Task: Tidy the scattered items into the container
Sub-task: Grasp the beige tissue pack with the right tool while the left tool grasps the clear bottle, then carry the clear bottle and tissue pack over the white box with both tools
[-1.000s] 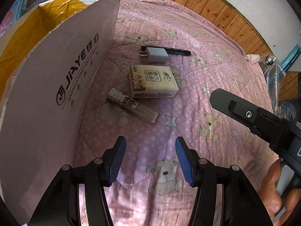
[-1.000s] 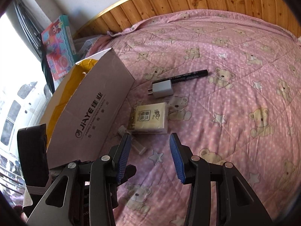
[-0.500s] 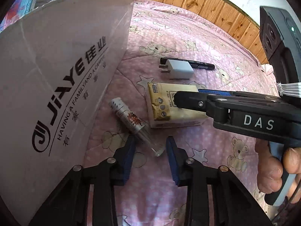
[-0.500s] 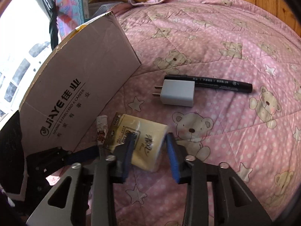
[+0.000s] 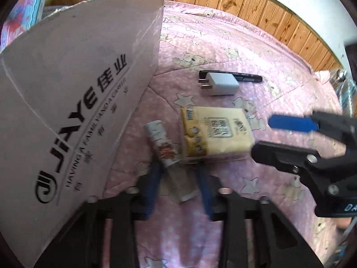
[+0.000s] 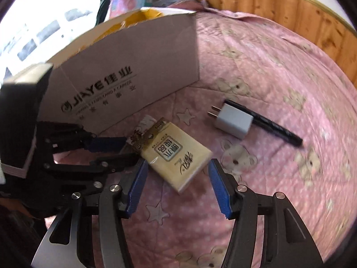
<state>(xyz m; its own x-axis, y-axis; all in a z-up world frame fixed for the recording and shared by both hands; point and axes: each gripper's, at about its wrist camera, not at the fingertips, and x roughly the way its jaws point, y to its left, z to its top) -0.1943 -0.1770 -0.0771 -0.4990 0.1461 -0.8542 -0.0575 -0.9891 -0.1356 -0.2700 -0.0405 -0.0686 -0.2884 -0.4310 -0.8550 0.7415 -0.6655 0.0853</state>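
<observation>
A patterned tube (image 5: 164,149) with a clear end lies on the pink bedspread beside the cardboard box (image 5: 73,102). My left gripper (image 5: 179,182) is open, and the tube's clear end lies between its blue pads with room on both sides. A cream tissue pack (image 6: 176,156) lies right of the tube and touches it. My right gripper (image 6: 177,184) stands open astride the pack's near corner. In the right wrist view the left gripper (image 6: 130,149) reaches in from the left, and the tube (image 6: 144,124) is mostly hidden behind the pack.
A white charger plug (image 5: 221,83) and a black marker pen (image 5: 245,77) lie together farther back on the bedspread (image 5: 223,44). The box wall rises close on the left, its yellow inside (image 6: 154,13) showing at the top. A wooden headboard (image 5: 245,6) rims the bed.
Both grippers have come down and forward. The left one now has the tube's clear end between its fingers. The right one has spread wider and reached the tissue pack.
</observation>
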